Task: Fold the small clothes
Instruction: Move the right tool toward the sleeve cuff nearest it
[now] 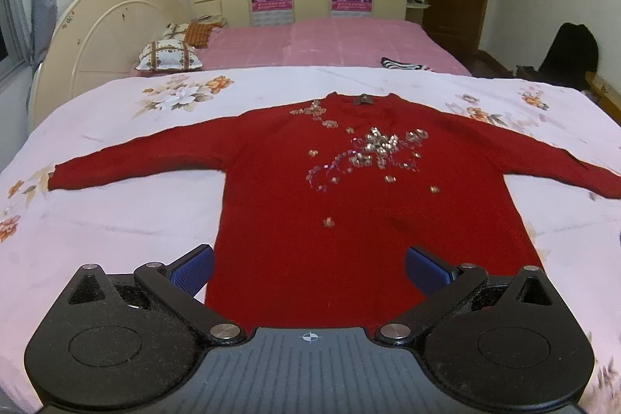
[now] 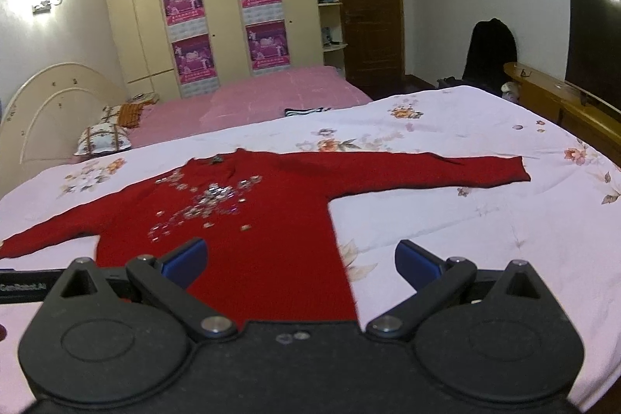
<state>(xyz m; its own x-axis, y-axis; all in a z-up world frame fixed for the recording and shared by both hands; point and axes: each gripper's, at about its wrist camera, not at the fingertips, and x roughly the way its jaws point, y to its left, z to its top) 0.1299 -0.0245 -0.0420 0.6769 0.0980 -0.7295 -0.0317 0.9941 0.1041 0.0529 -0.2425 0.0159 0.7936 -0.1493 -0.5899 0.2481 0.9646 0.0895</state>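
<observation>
Left wrist view: red sweater [image 1: 310, 204] lies flat, front up, on the floral sheet [image 1: 116, 204], sleeves out to both sides, collar far. Left tool [image 1: 308, 268] spread wide, empty, over the near hem.

Right wrist view: sweater [image 2: 256, 239] lies left of centre. Right tool [image 2: 300, 260] spread, empty, over the hem's right corner.

A bed [image 1: 116, 220] fills the lower half of both frames, covered by a pale sheet [image 2: 485, 227] printed with orange and white flowers. A red sweater [image 1: 310, 212] lies flat on it, front up, sleeves spread to left and right, neck toward the top of the frame. Silver sequin flowers scatter over its chest. Beyond it, a pink cover [image 1: 330, 41] carries two patterned pillows [image 1: 169, 55] at upper left and a striped cloth [image 1: 403, 64].
</observation>
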